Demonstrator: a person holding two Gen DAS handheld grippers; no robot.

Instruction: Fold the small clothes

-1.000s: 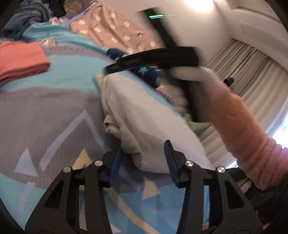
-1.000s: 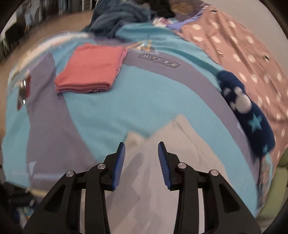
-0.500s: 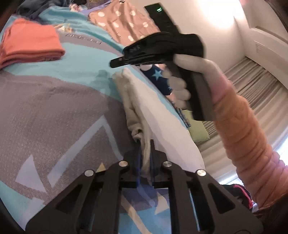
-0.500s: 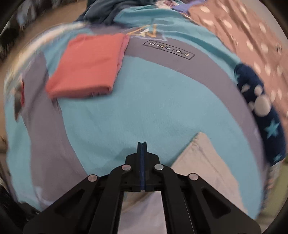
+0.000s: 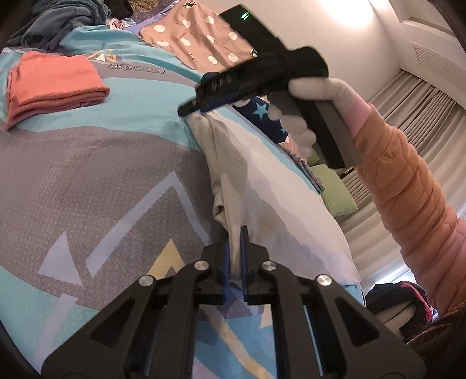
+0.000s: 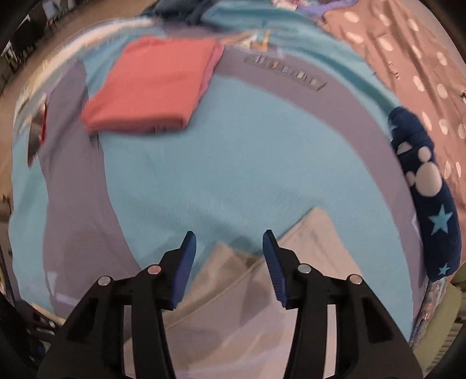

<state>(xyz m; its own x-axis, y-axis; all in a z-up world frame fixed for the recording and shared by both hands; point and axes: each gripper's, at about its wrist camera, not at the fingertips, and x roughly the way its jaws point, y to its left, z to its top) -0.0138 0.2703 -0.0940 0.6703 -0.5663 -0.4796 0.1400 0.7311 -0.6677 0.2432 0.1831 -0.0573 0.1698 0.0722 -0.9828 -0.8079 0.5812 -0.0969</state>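
A cream white garment lies on the patterned bedspread. My left gripper is shut on its near folded edge. My right gripper is open and holds nothing, with its fingertips just above the garment's far corner. In the left wrist view the right gripper hovers at the garment's far end, held by a white-gloved hand. The garment's far edge is bunched into a ridge between the two grippers.
A folded coral-red garment lies at the far left of the bed. A navy star-print cloth lies along the right. A pink polka-dot sheet and dark clothes lie at the back. Curtains hang at right.
My left gripper closed on the garment's near edge one second ago and still holds it. My right gripper closed at the far corner half a second ago and has now opened again.
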